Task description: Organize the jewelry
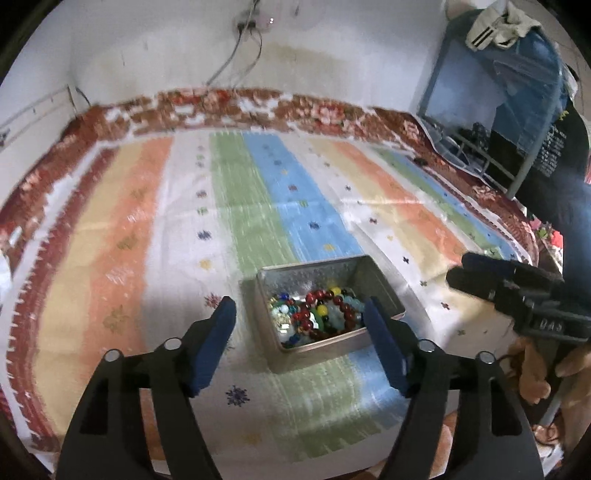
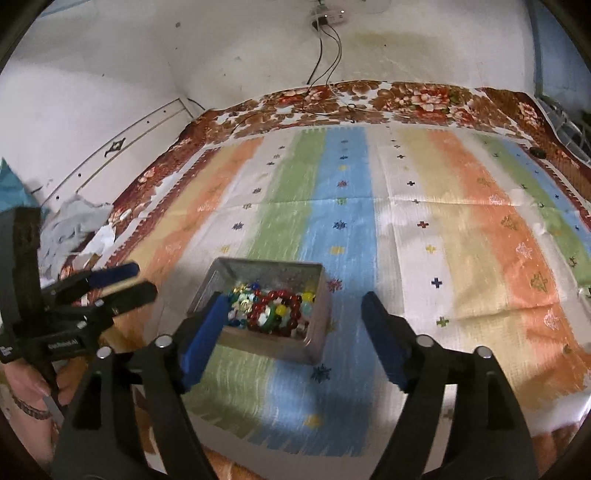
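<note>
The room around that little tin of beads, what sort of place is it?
Probably a bedroom or living room in a home. A striped cloth covers a floral blanket, clothes hang over a rack, and the metal tin holds beaded bracelets.

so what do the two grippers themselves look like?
Both match: the left gripper and right gripper have black plastic arms with cut-out slots, silver round pins at the joints and blue rectangular finger pads. Each body carries small white lettering, too blurred to read. No cables visible. A beaded bracelet circles the left wrist.
</note>
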The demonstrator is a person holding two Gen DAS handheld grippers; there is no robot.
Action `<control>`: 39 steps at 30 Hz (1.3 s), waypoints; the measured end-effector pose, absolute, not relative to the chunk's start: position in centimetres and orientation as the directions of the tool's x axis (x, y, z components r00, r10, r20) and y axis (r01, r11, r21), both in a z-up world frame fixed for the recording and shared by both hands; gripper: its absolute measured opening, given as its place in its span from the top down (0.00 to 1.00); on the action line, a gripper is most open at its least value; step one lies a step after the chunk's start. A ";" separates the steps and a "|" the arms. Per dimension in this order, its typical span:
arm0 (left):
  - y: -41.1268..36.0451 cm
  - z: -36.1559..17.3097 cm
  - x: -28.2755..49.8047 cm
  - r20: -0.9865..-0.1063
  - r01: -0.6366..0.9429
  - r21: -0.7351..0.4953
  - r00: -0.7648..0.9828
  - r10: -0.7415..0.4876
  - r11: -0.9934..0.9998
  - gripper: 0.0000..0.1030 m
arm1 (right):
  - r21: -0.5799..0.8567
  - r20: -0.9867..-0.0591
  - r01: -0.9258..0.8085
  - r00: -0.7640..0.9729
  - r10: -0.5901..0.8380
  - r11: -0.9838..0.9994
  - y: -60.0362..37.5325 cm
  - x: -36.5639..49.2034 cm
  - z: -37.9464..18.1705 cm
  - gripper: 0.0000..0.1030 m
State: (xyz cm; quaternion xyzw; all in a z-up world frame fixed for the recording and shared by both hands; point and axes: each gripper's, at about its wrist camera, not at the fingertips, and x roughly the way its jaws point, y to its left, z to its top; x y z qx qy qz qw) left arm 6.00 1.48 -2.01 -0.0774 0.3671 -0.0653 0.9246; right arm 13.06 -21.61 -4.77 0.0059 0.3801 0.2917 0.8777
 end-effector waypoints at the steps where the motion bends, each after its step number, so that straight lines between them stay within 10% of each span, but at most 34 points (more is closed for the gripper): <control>1: 1.3 -1.8 5.8 -0.658 0.070 -0.187 0.731 -0.178 0.980 0.26 | 0.225 -0.662 -0.507 0.547 0.512 0.832 -21.5 12.7 -4.8 0.24; 20: 0.0 -1.4 3.8 -0.595 0.074 -0.134 0.791 -0.140 0.988 0.05 | 0.146 -0.535 -0.492 0.691 0.487 0.858 -24.0 9.9 -4.0 0.05; 39: -0.7 -0.4 2.3 -0.515 0.030 -0.073 0.855 -0.064 0.997 0.05 | 0.139 -0.488 -0.489 0.723 0.489 0.861 -24.4 8.7 -3.9 0.05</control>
